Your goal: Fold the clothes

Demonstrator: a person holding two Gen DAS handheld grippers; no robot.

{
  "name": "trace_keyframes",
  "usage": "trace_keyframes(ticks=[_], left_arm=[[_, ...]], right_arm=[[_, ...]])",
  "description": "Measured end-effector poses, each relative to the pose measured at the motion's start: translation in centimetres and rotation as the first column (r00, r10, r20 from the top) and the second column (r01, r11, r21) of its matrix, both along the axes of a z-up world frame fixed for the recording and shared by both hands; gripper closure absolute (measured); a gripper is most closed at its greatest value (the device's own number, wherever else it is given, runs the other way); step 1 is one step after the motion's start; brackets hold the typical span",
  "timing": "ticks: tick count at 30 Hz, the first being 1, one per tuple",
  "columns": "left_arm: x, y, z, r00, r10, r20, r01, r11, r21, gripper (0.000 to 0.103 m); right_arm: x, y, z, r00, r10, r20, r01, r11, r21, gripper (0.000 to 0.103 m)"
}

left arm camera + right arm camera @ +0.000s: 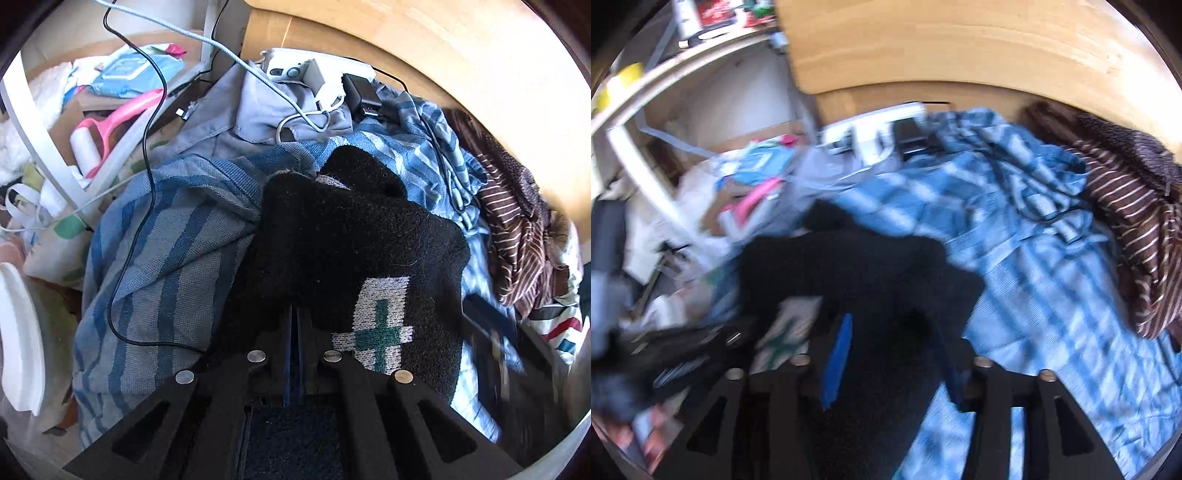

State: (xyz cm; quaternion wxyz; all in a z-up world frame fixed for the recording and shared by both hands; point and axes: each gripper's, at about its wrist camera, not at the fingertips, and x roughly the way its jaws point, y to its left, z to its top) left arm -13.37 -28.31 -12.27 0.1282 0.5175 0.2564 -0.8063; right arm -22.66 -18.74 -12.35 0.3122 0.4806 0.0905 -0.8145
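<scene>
While a pink lint roller point(92, 142) lies among clutter at the upper left of the left wrist view, the blue striped cloth point(162, 236) spreads across the frame's left and centre. Just above the left gripper point(294, 325), whose jaws are pressed together on the lower edge of the black knit garment point(354, 229), that garment fills the middle, its grey and green patch point(380, 321) at lower right. A brown striped garment point(517, 229) lies at the far right. In the blurred right wrist view, the right gripper point(890, 350) stands with jaws apart, the black garment between and ahead of them.
</scene>
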Motion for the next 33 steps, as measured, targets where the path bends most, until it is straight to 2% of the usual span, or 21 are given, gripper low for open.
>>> trace_keyframes(ticks=[1,3,6,9,12,14,15,18,20,23,26,29,31,33], left_arm=[[0.2,0.0,0.2,1.0,-0.001,0.005,0.001,1.0,0.004,0.1],[0.6,0.7,1.5,0.999,0.006,0.032,-0.007,1.0,0.021,0.1],[1.8,2.8,3.4,0.997,-0.061,0.054,0.058,0.997,0.06,0.1],[2.6,3.4,2.0,0.99,-0.095,0.103,0.087,0.993,0.08,0.1],[3.4,1.8,-0.5,0.999,-0.032,0.038,0.025,0.986,0.164,0.1],[4.3,0.6,-1.3,0.999,0.034,-0.011,-0.03,0.966,0.259,0.1],[4.6,0.3,-1.4,0.999,0.05,-0.021,-0.042,0.96,0.278,0.1],[5.1,1.1,-0.5,0.998,0.056,0.01,-0.057,0.965,0.256,0.101],[5.4,2.4,0.7,0.998,0.035,0.054,-0.045,0.979,0.197,0.101],[5.8,4.3,1.8,0.996,-0.011,0.094,0.002,0.995,0.101,0.1],[6.0,5.3,1.3,0.995,-0.035,0.097,0.032,0.999,0.034,0.101],[6.0,4.6,-0.1,0.999,-0.004,0.048,0.001,0.999,0.053,0.1],[6.3,4.0,-0.4,0.999,0.022,0.024,-0.024,0.995,0.095,0.1],[6.5,3.7,-0.5,0.999,0.029,0.014,-0.031,0.992,0.118,0.1]], right_arm=[[0.8,-0.3,-0.2,0.999,0.04,0.016,-0.04,0.999,0.018,0.027],[1.6,-1.3,-2.2,0.995,0.081,0.05,-0.087,0.989,0.12,0.028],[1.0,-0.6,-3.3,0.994,0.058,0.088,-0.063,0.996,0.061,0.026],[0.6,0.4,-2.5,0.992,0.052,0.115,-0.052,0.999,0.002,0.028],[1.8,0.8,-1.1,0.991,0.083,0.105,-0.085,0.996,0.008,0.034],[3.3,0.9,-0.5,0.984,0.138,0.116,-0.137,0.99,-0.017,0.034],[4.2,0.7,-0.6,0.979,0.167,0.117,-0.169,0.986,0.003,0.034],[6.5,0.0,-1.6,0.967,0.233,0.102,-0.242,0.967,0.079,0.033],[6.6,-0.1,-3.1,0.967,0.22,0.126,-0.23,0.971,0.071,0.03],[5.7,0.7,-3.6,0.964,0.193,0.18,-0.2,0.98,0.02,0.029],[5.9,0.6,-3.7,0.966,0.2,0.162,-0.208,0.977,0.033,0.028],[6.7,0.5,-3.4,0.976,0.184,0.12,-0.192,0.98,0.053,0.029],[7.5,0.7,-2.6,0.976,0.191,0.107,-0.197,0.979,0.049,0.041],[8.3,1.1,-1.8,0.971,0.211,0.111,-0.217,0.975,0.047,0.043]])
